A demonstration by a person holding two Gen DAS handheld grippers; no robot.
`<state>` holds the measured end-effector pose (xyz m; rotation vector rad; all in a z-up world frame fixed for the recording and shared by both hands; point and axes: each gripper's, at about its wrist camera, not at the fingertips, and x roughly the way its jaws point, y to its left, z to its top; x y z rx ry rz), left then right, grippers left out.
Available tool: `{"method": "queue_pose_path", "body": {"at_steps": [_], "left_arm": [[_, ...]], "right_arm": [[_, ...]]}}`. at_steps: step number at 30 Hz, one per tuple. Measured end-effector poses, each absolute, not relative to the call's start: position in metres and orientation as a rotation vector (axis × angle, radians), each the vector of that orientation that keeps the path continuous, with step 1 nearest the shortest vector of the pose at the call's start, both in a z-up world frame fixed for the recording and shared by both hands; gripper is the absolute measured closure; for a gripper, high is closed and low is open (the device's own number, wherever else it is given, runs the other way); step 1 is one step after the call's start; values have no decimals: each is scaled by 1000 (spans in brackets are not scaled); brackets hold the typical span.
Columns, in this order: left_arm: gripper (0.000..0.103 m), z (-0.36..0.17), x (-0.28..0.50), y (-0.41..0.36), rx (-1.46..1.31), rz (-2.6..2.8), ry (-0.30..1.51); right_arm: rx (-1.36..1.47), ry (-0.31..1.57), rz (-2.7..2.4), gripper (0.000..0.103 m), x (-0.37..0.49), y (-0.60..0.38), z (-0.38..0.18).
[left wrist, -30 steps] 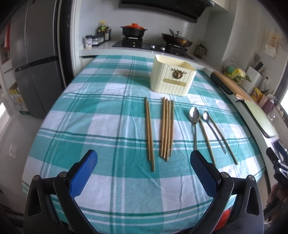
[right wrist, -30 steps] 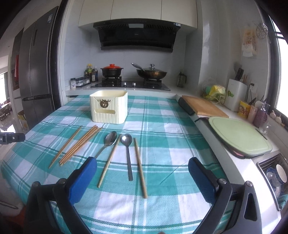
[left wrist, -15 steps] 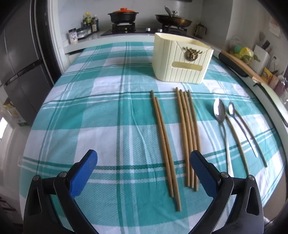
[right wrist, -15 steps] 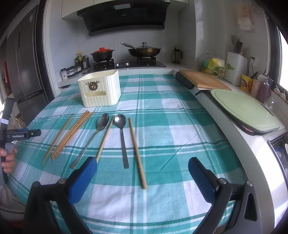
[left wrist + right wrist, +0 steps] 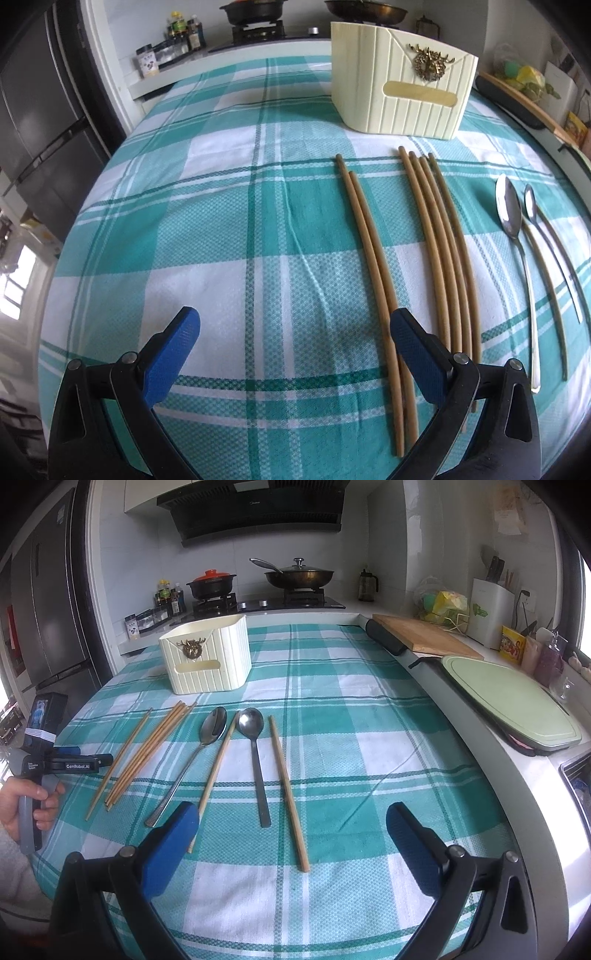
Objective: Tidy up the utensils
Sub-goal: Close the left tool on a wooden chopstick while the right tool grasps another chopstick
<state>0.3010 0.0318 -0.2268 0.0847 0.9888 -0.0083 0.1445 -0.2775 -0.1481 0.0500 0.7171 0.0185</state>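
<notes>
Approach step. Left gripper (image 5: 294,332), jaws spread, empty, low at table's near edge beside chopstick pair (image 5: 373,273); right gripper (image 5: 291,827) likewise. Next: straddle pair, close.

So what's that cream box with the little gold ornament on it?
The cream box is an open-topped holder, plastic by the look of it, with ribbed vertical grooves and rounded corners. Its front carries a gold deer-head emblem above a slot-shaped recess. It stands upright on the checked tablecloth, just beyond the chopsticks and touching none of them. What lies inside cannot be seen.
</notes>
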Motion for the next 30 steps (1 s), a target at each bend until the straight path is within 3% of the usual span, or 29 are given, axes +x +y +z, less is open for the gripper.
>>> {"method": "queue_pose_path", "body": {"at_steps": [30], "left_arm": [[0, -238, 315, 40, 31, -27, 1018]], "right_arm": [[-11, 829, -59, 0, 159, -304, -170]]}}
